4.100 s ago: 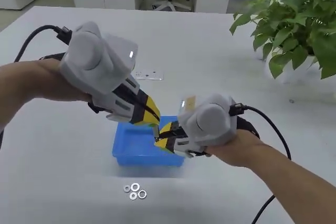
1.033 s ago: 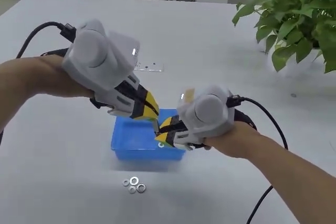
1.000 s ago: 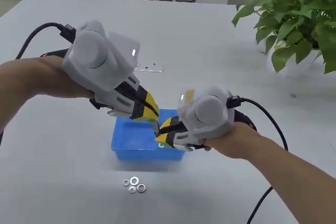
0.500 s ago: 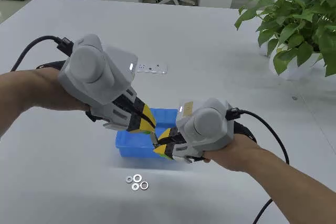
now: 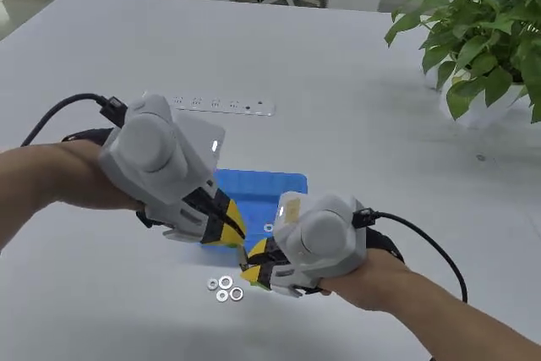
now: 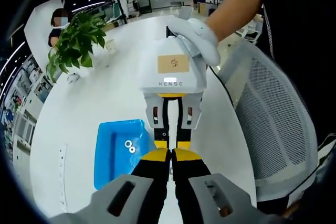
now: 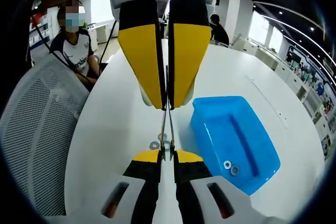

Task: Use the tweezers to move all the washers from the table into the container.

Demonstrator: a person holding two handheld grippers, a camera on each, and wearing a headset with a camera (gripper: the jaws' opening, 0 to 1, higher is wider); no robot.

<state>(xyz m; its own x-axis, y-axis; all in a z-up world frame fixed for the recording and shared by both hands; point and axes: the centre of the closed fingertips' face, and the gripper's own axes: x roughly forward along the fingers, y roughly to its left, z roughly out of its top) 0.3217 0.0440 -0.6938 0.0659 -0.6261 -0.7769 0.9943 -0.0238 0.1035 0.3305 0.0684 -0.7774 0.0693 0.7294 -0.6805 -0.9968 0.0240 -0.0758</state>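
Gripping tweezers point(image 7: 166, 114); table point(image 5: 355, 107) washers point(image 5: 226, 281) four, container point(image 5: 254, 183) washers two.

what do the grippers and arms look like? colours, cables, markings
Both have rounded light-grey housings. The left gripper and the right gripper each end in a black claw with yellow tips. The right one carries a tan sticker with printed lettering below it. A black cable leaves the back of each. The forearms are bare.
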